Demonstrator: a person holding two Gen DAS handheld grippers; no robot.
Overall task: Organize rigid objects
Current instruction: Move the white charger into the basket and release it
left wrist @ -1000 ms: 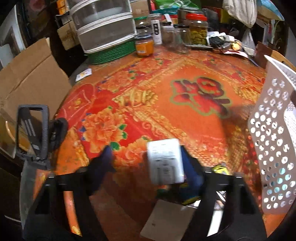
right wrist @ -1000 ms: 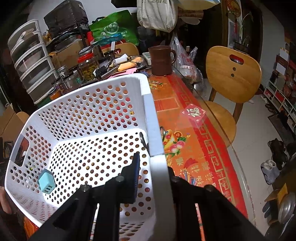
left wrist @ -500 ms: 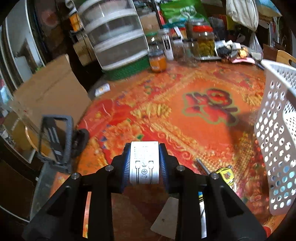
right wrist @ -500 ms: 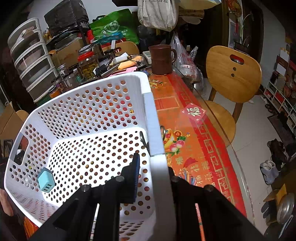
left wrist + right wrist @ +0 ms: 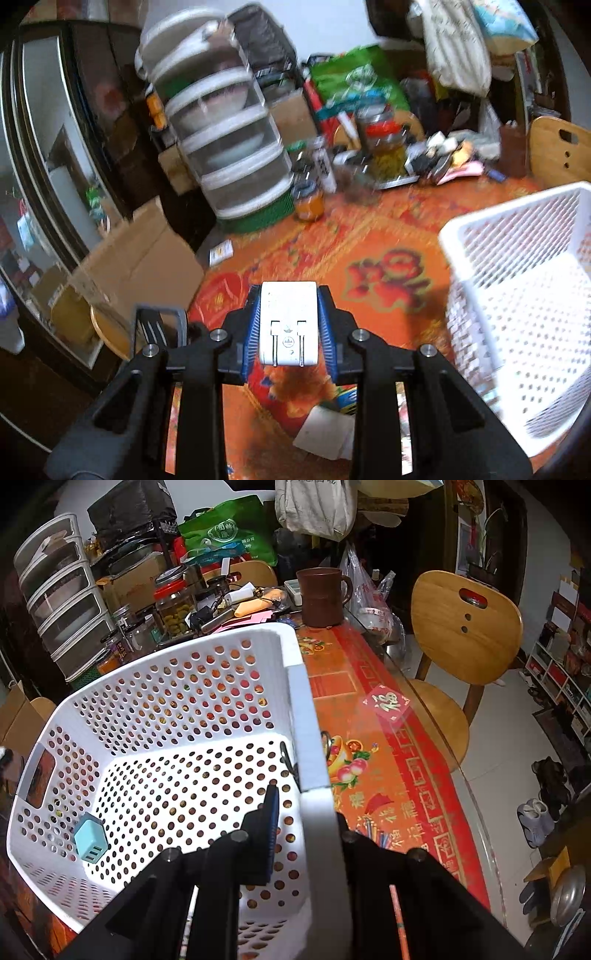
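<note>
My left gripper (image 5: pixel 289 325) is shut on a white plug adapter (image 5: pixel 289 322), prongs facing the camera, held well above the orange patterned tablecloth. The white perforated basket (image 5: pixel 517 266) stands to its right. My right gripper (image 5: pixel 306 812) is shut on the basket's right rim (image 5: pixel 308 738), one finger inside the basket, the other hidden behind the wall. A light-blue USB charger (image 5: pixel 90 836) lies on the basket floor near its left wall.
A black frame-shaped object (image 5: pixel 159 328) and a white card (image 5: pixel 325 432) lie on the table near the left gripper. A drawer tower (image 5: pixel 221 147), jars (image 5: pixel 384 144) and clutter crowd the far edge. A brown mug (image 5: pixel 321 596) and a wooden chair (image 5: pixel 465 627) are on the right.
My left gripper closed on the white adapter and lifted it off the table, tilting upward toward the basket. The right gripper and basket stayed still.
</note>
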